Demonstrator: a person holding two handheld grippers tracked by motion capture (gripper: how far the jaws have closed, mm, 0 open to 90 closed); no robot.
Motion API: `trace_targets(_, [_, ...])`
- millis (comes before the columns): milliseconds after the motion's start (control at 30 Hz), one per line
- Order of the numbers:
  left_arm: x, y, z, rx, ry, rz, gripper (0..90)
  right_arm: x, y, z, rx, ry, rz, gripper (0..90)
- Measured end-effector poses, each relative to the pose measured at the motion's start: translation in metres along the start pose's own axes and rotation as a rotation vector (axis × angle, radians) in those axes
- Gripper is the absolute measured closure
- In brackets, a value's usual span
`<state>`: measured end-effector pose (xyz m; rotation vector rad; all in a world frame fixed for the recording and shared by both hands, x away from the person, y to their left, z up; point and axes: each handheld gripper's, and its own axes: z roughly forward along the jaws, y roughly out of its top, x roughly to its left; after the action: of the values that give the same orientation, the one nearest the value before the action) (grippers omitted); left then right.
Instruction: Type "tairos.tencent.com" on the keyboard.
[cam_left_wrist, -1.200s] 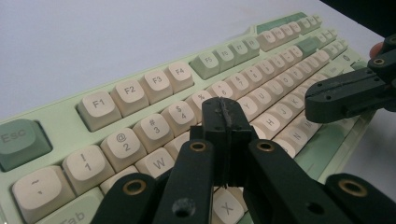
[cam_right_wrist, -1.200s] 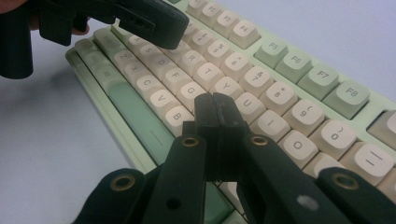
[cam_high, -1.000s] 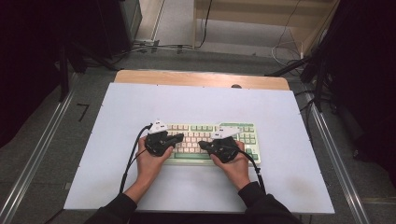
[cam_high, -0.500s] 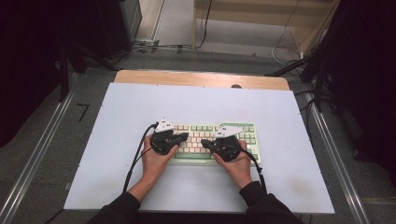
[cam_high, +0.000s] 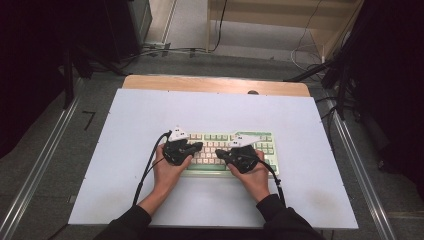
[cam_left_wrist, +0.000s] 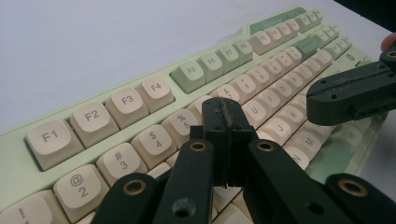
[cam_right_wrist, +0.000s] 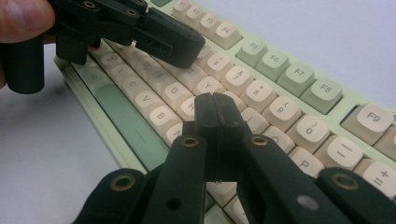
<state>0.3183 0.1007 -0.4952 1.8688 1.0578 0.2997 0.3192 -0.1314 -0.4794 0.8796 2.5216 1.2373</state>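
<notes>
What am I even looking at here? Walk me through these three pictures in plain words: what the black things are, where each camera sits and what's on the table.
A person sits at a white table and holds a black two-jawed hand tool in each hand. The high view looks down from above: the left tool and the right tool hover over a pale green keyboard with cream keys.

The other two pictures come from small cameras riding on the tools. The left gripper view looks along the left tool, above the number and letter keys. The right gripper view looks along the right tool, above the letter keys.

Both tools have their jaws shut with nothing between them. They hold nothing and look ready to press keys with their tips.
</notes>
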Motion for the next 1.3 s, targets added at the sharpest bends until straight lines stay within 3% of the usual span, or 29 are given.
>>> trace_targets(1300, [-0.0021, -0.0009, 0.0041, 0.013, 0.012, 0.018, 90.0, 0.0006, 0.0, -0.0007, -0.001, 0.001, -0.002, 87.7])
